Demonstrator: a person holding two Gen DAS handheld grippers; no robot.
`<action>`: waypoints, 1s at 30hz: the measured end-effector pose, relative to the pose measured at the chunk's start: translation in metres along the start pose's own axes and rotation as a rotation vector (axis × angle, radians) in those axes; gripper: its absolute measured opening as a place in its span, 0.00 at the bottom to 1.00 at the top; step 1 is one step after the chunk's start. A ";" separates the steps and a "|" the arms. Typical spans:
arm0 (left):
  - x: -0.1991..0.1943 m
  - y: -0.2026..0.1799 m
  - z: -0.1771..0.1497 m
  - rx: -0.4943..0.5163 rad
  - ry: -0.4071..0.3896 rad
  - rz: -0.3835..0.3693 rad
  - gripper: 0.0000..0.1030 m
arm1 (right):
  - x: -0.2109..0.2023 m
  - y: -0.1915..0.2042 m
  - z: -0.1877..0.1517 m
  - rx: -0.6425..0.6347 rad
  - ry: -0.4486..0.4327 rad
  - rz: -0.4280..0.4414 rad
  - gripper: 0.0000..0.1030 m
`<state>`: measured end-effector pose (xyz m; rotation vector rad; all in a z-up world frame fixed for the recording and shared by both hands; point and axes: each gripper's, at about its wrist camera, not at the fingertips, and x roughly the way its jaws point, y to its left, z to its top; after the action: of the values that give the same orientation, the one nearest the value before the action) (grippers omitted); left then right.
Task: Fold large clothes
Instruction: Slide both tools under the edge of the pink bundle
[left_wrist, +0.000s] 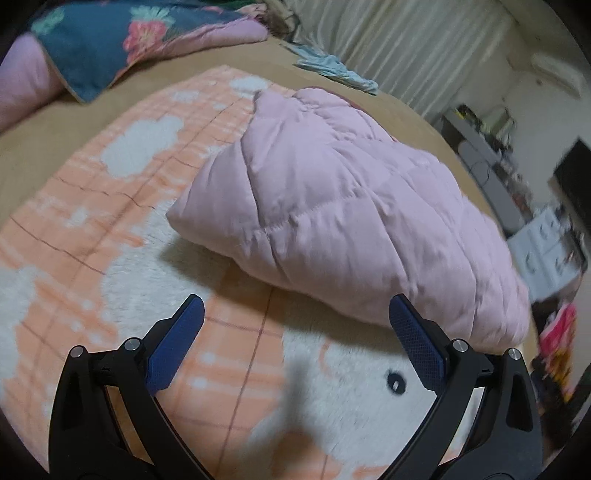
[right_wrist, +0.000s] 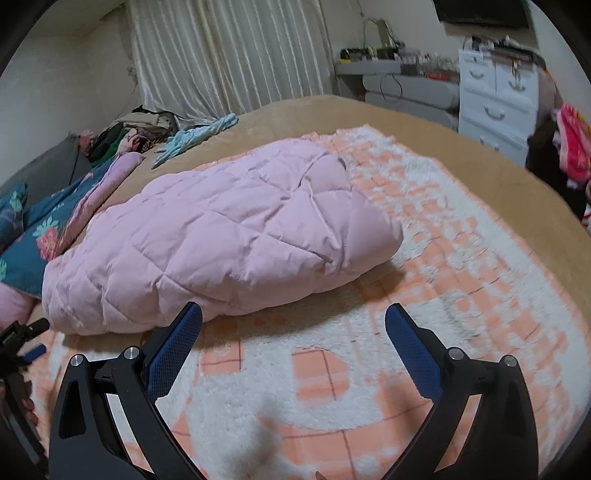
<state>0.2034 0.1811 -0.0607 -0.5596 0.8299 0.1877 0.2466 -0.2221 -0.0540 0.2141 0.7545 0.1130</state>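
A: Item one, the garment?
B: One pink quilted jacket (left_wrist: 332, 206), folded into a puffy bundle, lay on the orange-and-white fleece blanket (left_wrist: 122, 206), which was spread over a tan bedcover (left_wrist: 33, 155). In the right wrist view the same pink quilted jacket (right_wrist: 221, 236) sat across the middle of the blanket, one end near the floral quilt (right_wrist: 40, 229).

A: Item two, the left gripper?
B: Left gripper (left_wrist: 295, 306), fingers spread wide, nothing between them. It was above the blanket just short of the jacket's near edge; the right-hand blue pad (left_wrist: 417, 347) stood close beside the bundle, though contact could not be confirmed. It also showed at the left edge of the right wrist view (right_wrist: 31, 341), beside the jacket's end.

A: Item three, the right gripper?
B: Right gripper (right_wrist: 293, 314), fingers likewise wide apart and empty, over the blanket just before the jacket.

A: Surroundings?
B: One floral quilt, blue with a pink underside (left_wrist: 110, 44), at the bed's far side. One light blue cloth (right_wrist: 195, 138) on the bedcover. One pile of mixed clothes (right_wrist: 136, 129) beyond it. Pale curtains (right_wrist: 229, 55). One white chest of drawers (right_wrist: 495, 99).
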 end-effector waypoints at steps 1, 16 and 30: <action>0.004 0.002 0.004 -0.030 0.001 -0.014 0.91 | 0.003 -0.001 0.001 0.017 0.004 0.004 0.96; 0.063 0.026 0.037 -0.333 0.062 -0.168 0.92 | 0.048 -0.008 0.013 0.182 0.069 0.045 0.96; 0.082 0.028 0.040 -0.295 0.044 -0.162 0.92 | 0.089 -0.024 0.018 0.391 0.104 0.191 0.96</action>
<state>0.2737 0.2217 -0.1113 -0.9076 0.8005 0.1505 0.3240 -0.2326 -0.1066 0.6568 0.8553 0.1586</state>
